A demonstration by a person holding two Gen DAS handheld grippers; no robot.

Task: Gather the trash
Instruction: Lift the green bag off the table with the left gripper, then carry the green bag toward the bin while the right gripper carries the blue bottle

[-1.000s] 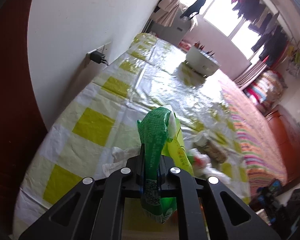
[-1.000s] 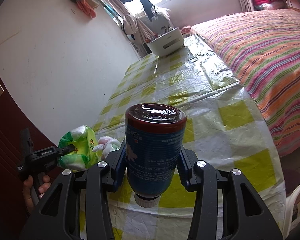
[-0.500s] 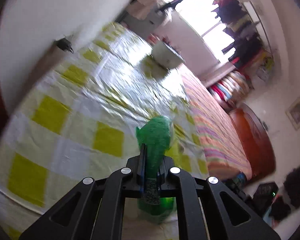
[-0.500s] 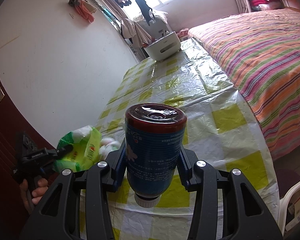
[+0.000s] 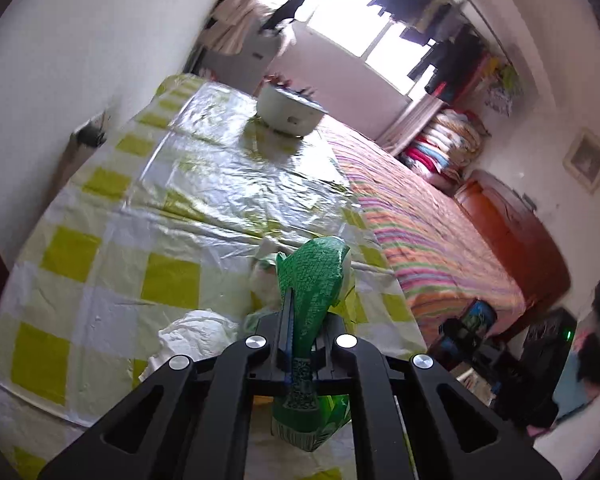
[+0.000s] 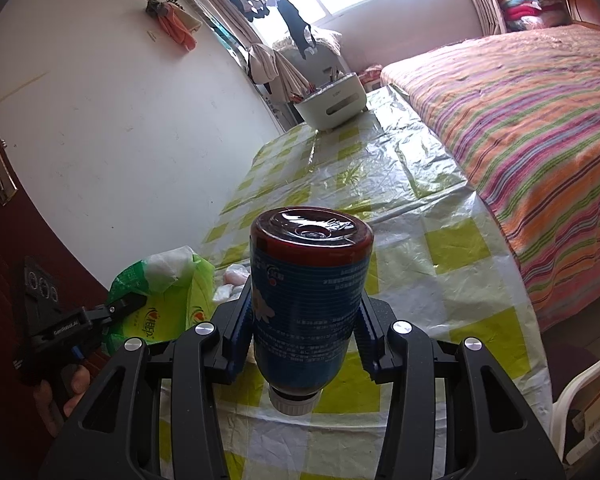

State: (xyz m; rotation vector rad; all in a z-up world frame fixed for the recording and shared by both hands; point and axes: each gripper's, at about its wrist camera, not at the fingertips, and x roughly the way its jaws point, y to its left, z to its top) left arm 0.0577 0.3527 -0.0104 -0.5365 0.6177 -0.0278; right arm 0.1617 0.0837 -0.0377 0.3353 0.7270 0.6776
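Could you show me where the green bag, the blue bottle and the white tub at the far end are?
Green bag (image 5: 312, 280): left wrist view, on its printed side above the clamp.
Blue bottle (image 6: 308, 300): right wrist view, on its label.
White tub (image 6: 334, 104): right wrist view, on its front wall.

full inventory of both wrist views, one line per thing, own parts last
green packet: 1, green with yellow side, pinched in left claw above the near table end
bottle: 1, dark blue label, dark liquid, white cap pointing down toward the camera, in right claw
crumpled tissue: 1 wad, white, on the tablecloth beside the left claw
tablecloth: 1, yellow-green and white check under clear plastic, covers the table
white bin: 1, white, far end of table
bed: 1, striped multicolour cover, right of table
wall plug: 1, dark, blurred, on wall left of table
white chair: 1, partly seen, lower right
left claw: 1, black, shut
right claw: 1, black with blue pads, shut
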